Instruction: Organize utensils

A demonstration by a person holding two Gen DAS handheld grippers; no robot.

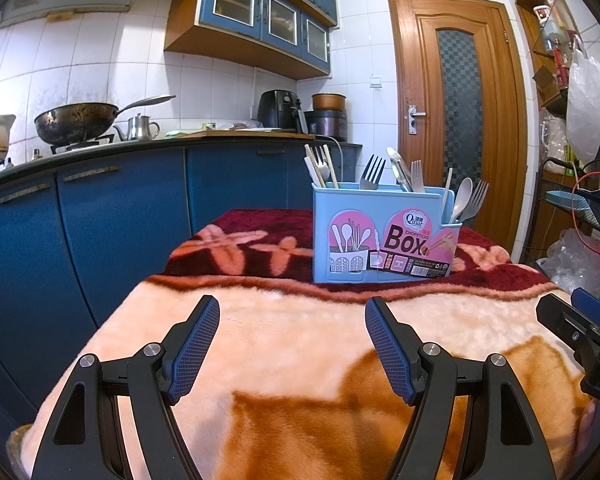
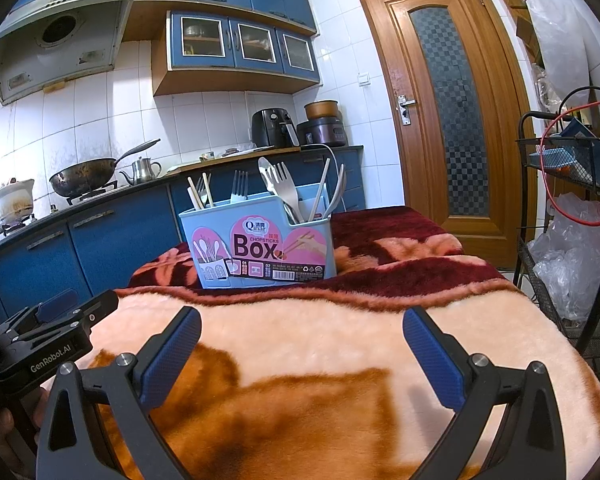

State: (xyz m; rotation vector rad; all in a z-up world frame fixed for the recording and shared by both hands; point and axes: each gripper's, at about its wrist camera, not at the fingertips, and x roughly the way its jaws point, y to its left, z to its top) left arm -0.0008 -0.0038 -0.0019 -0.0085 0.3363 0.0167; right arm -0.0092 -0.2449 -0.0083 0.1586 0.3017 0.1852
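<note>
A light blue chopstick box with a pink label stands upright on the blanket-covered table; it also shows in the right wrist view. Forks, spoons and chopsticks stand in its compartments. My left gripper is open and empty, low over the blanket, well short of the box. My right gripper is open and empty, also short of the box. The right gripper shows at the right edge of the left wrist view. The left gripper shows at the left edge of the right wrist view.
A peach, orange and dark red blanket covers the table. Blue kitchen cabinets with a wok and kettle run along the left. A wooden door stands behind. A black wire rack with bags stands at the right.
</note>
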